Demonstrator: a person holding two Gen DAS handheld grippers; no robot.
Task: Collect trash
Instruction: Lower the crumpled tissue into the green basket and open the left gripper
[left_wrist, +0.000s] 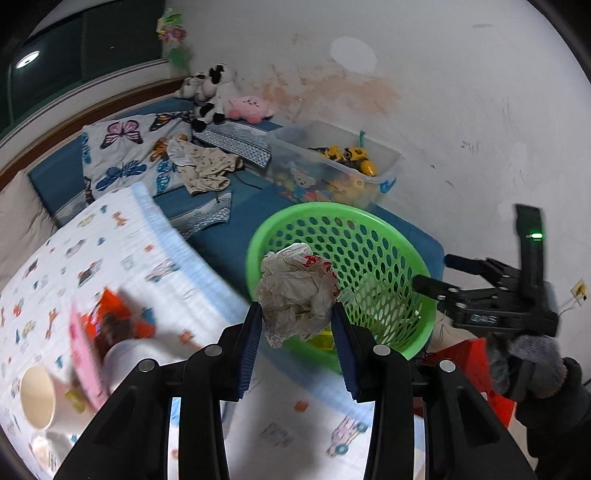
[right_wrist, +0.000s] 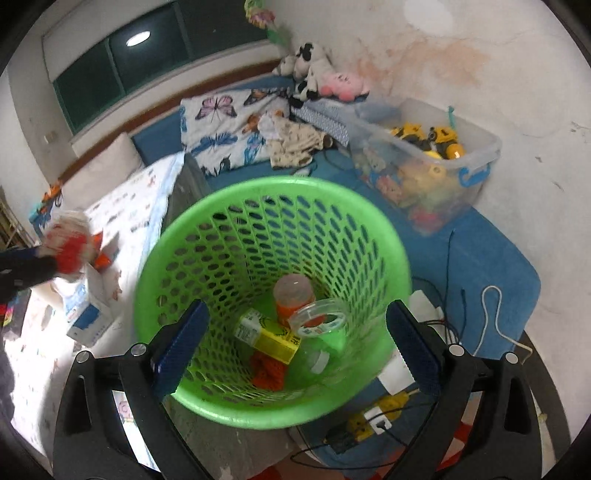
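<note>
Left gripper (left_wrist: 297, 325) fingers clamped on crumpled paper wad (left_wrist: 297, 295), held at 9 o'clock of green basket (left_wrist: 373, 236) rim. Looked light, soft, crushable; mid-bulk pinch adequate. Right gripper (right_wrist: 295, 343) fingers spread, empty.

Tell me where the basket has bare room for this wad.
Free: the basket's left and far floor, bordered by its mesh wall. Crowded: centre to near-right, with orange bottle, tape roll, yellow carton. Left tongs grip the crumpled wad at the rim.
</note>
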